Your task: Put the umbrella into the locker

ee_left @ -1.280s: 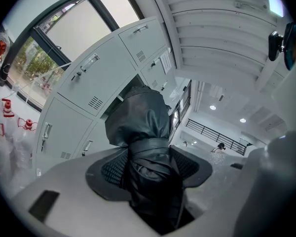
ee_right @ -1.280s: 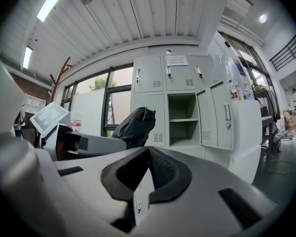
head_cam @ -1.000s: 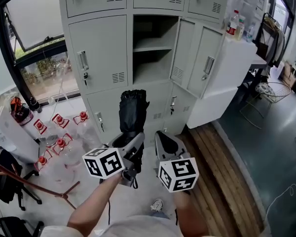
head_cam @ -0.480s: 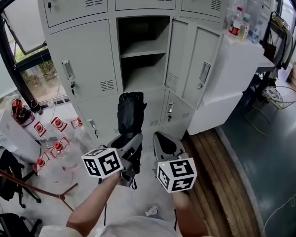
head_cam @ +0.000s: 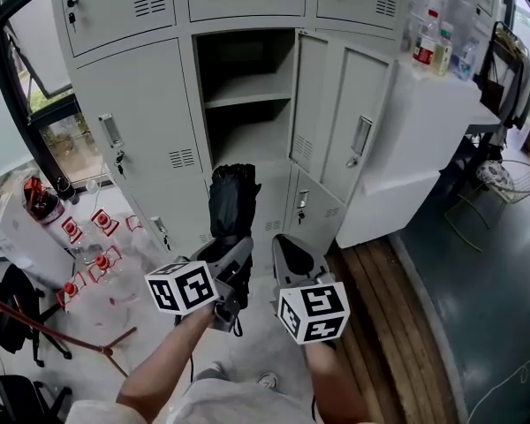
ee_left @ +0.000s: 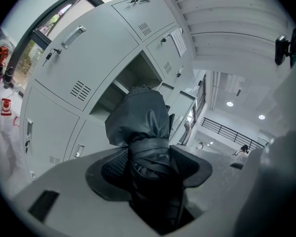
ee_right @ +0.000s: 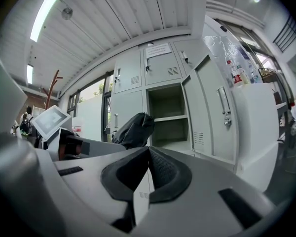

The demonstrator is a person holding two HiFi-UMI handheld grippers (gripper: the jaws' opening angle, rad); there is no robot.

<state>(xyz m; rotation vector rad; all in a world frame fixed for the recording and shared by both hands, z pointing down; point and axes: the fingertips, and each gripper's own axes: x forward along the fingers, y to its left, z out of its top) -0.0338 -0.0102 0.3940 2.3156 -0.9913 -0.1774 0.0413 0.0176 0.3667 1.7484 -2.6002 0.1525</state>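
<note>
My left tongs (head_cam: 234, 256) pinch the folded umbrella (head_cam: 233, 198), upright. My right tongs (head_cam: 287, 256) are pressed together, empty. Open locker compartment (head_cam: 247, 90) at 12 o'clock: advance level, tip under the shelf, clear of the door (head_cam: 346, 117).

Both the left gripper (head_cam: 230, 253) with the umbrella (head_cam: 232, 203) and the right gripper (head_cam: 284, 247) have come closer to the locker (head_cam: 141, 104). In the head view its open compartment (head_cam: 247, 140) now looks larger and sits further left. The umbrella's top now reaches its lower edge.

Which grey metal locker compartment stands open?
The middle compartment of the grey metal locker, behind the black folded umbrella: only its interior, with one shelf, shows.
</note>
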